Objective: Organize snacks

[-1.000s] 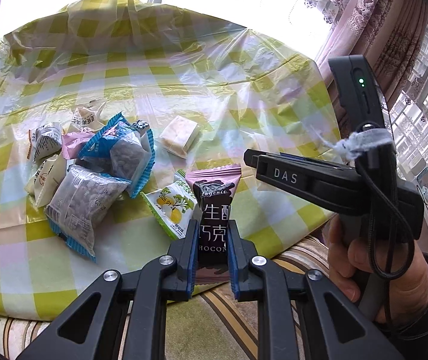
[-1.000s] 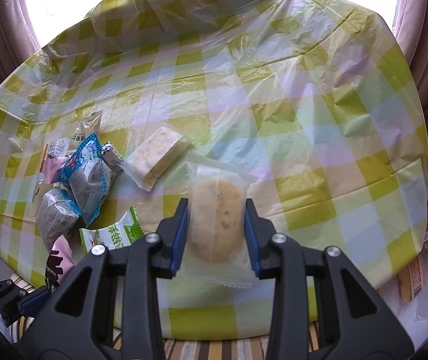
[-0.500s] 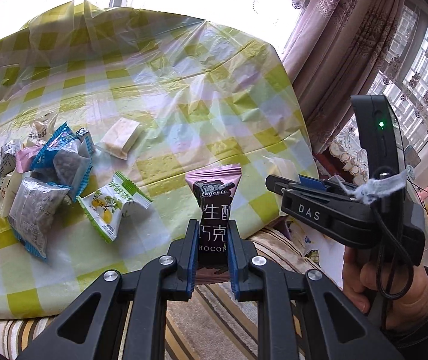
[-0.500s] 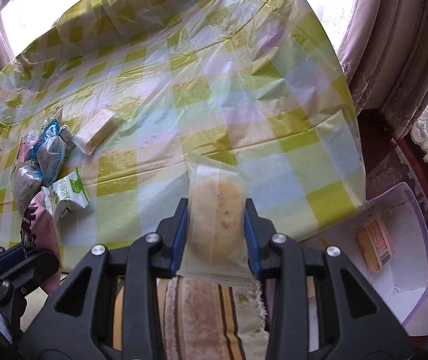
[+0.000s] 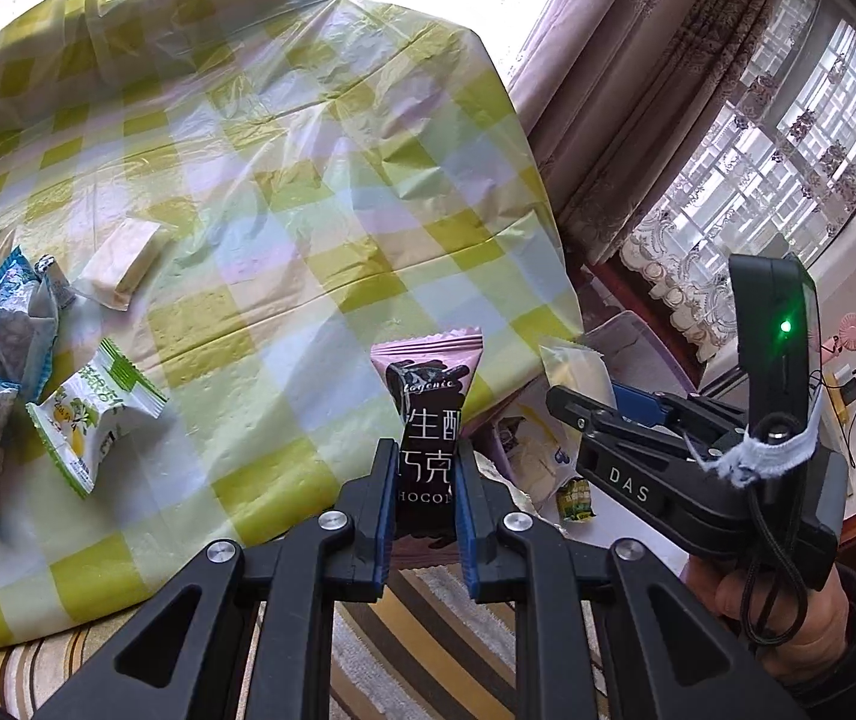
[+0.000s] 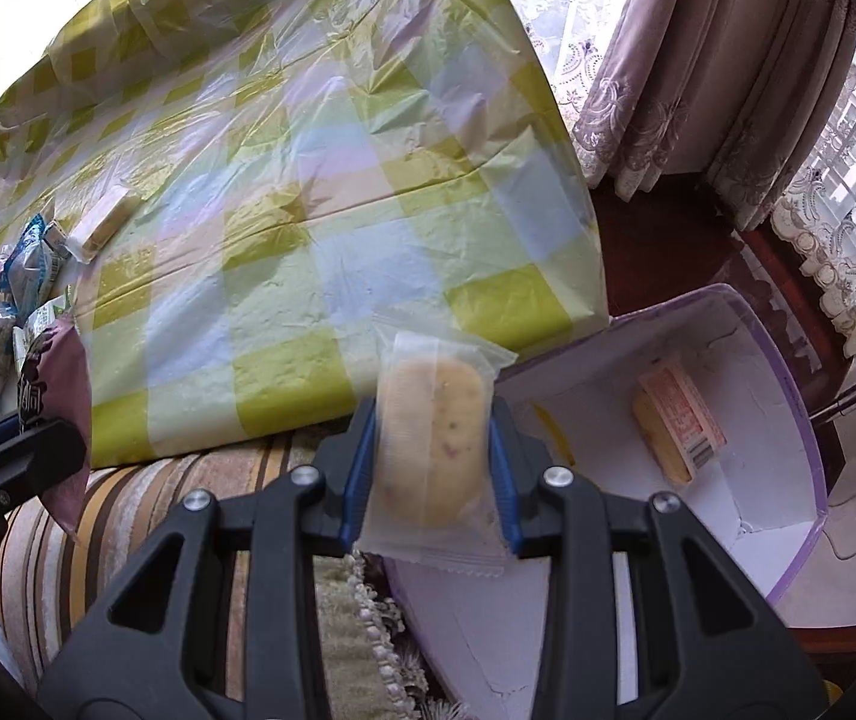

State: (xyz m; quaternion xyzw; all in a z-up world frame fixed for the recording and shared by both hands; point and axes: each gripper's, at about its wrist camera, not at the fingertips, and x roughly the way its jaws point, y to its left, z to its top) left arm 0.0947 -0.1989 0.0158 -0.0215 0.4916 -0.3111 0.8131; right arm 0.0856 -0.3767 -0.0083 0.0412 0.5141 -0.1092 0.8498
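Observation:
My left gripper (image 5: 426, 483) is shut on a pink and black chocolate packet (image 5: 428, 414), held upright past the table's front edge. My right gripper (image 6: 433, 450) is shut on a clear-wrapped round biscuit (image 6: 434, 438), held over the near corner of a white box with a purple rim (image 6: 776, 372). The box holds a yellow wrapped snack (image 6: 677, 426). The right gripper also shows in the left wrist view (image 5: 554, 396), to the right of the chocolate. More snacks lie on the table at the left: a green lemon packet (image 5: 95, 414), blue packets (image 5: 8, 324) and a pale bar (image 5: 122, 261).
The table (image 6: 308, 180) has a yellow-green checked plastic cloth. A striped cushion (image 6: 128, 528) lies below its front edge. Curtains (image 6: 698, 60) and a window stand to the right. The box sits on dark wood beside the table's right edge.
Both grippers have swung right, away from the snack pile, with their snacks still held. The right gripper now reaches over the white box, which has come further into view.

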